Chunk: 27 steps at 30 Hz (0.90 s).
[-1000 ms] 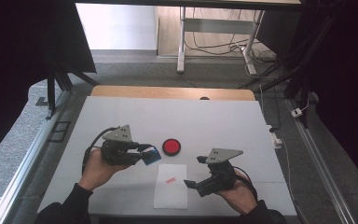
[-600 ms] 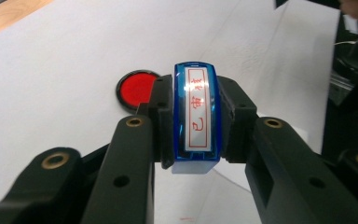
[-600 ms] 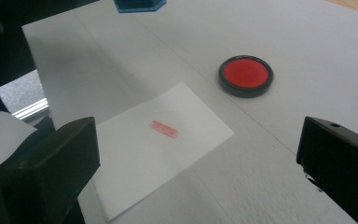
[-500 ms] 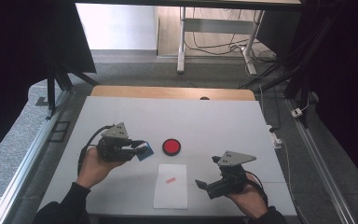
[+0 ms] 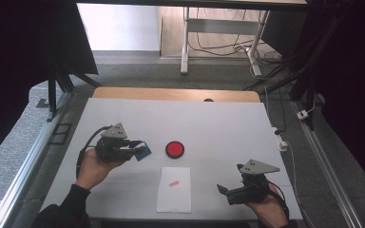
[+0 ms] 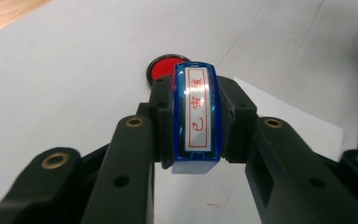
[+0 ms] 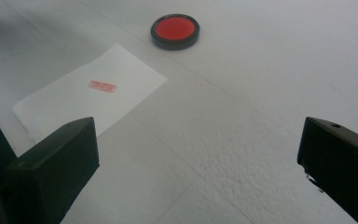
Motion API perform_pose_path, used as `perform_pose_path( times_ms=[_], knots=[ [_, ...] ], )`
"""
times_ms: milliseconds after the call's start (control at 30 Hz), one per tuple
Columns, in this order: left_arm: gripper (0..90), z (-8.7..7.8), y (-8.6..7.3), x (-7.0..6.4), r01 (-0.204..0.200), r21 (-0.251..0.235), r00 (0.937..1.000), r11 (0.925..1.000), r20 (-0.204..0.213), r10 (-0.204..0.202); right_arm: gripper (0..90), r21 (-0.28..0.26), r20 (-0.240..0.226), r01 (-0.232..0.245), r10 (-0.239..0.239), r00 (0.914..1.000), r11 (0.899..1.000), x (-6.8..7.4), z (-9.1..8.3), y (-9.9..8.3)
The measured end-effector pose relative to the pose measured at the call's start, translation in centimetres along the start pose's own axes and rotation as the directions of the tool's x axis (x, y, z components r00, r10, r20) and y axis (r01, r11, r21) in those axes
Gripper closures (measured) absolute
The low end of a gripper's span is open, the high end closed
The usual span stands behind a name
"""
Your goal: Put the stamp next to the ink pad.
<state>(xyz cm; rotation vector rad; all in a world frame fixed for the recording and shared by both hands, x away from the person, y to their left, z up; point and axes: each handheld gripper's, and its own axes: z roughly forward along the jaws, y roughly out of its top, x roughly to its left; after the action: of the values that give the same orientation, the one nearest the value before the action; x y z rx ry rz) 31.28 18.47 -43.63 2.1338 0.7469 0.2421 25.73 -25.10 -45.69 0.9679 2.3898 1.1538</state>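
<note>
My left gripper (image 5: 135, 149) is shut on a blue stamp (image 5: 143, 150), held left of the red ink pad (image 5: 174, 149). In the left gripper view the stamp (image 6: 198, 116) sits clamped between the jaws, its face with red characters turned up, and the ink pad (image 6: 165, 66) lies just beyond it. A white sheet of paper (image 5: 174, 188) with a small red stamp mark (image 5: 172, 183) lies in front of the pad. My right gripper (image 5: 225, 193) is open near the table's front right, empty, and its view shows the paper (image 7: 93, 95), the mark (image 7: 102, 86) and the pad (image 7: 175, 31).
The white table (image 5: 218, 128) has a wooden strip along its far edge. A metal rail (image 5: 24, 175) runs down the left side, and cables and a power strip (image 5: 280, 137) lie off the right edge.
My left gripper has drawn back to the left with the stamp. My right gripper has moved right and toward the front edge, away from the paper.
</note>
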Motion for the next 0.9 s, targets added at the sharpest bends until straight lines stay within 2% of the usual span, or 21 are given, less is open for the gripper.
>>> perform_pose_path(
  times_ms=[267,433,700,900],
  knots=[
    [69.7,0.1,-0.6,1.0,0.035,0.014,0.9986,0.9993,-0.039,-0.035,0.0,0.02,0.048,-0.023,0.022,0.9986,1.0,-0.7,-1.0,-1.1],
    [69.7,0.3,-1.1,1.6,0.061,0.027,0.996,0.9978,-0.066,-0.059,0.0,0.004,0.063,-0.048,0.047,0.9969,0.999,-1.1,-1.6,-1.4],
    [69.7,1.0,-1.9,2.5,0.098,0.05,0.9907,0.9939,-0.1,-0.093,0.0,-0.005,0.065,-0.07,0.07,0.9954,0.998,-1.4,-2.1,-1.7],
    [69.6,2.0,-2.6,2.9,0.11,0.077,0.988,0.991,-0.117,-0.101,0.0,-0.003,0.06,-0.068,0.068,0.9959,0.998,-1.4,-2.1,-1.7]
  ],
)
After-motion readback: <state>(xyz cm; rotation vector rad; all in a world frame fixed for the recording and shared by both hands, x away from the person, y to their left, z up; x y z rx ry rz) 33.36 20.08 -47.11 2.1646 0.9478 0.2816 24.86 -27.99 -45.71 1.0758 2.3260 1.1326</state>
